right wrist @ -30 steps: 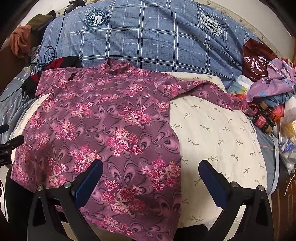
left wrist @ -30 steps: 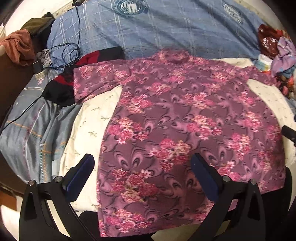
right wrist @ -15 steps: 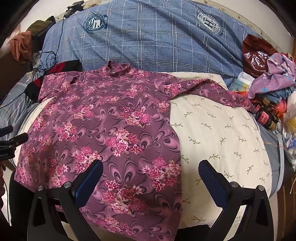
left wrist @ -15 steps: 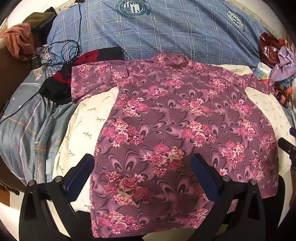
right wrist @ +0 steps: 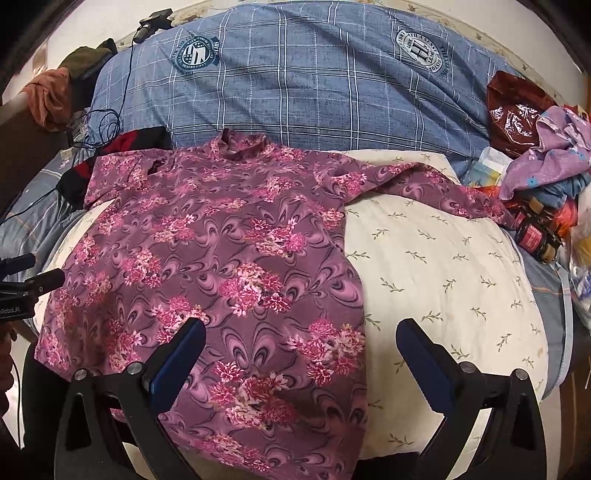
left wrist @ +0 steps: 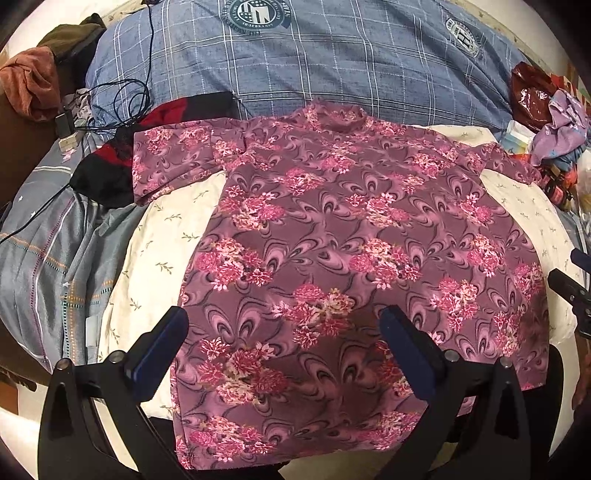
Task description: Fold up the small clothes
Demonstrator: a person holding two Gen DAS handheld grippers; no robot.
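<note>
Purple floral shirt [left wrist: 362, 258] lies flat on the cream pillow [right wrist: 443, 280]; left tool [left wrist: 282, 350] and right tool [right wrist: 301, 354] hover above it, both wide, empty.

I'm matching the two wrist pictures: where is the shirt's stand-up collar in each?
Left wrist: collar at top centre, against the blue plaid quilt.
Right wrist: collar upper left of centre, at the same quilt's edge.
Shared landmark: the quilt's round crest badge.

The floral shirt [left wrist: 351, 258] is covering much of the cream pillow [right wrist: 443, 280], its hem is running under both views' lower edges, and the pile [right wrist: 546, 192] at the bed's right edge is staying indistinct.
</note>
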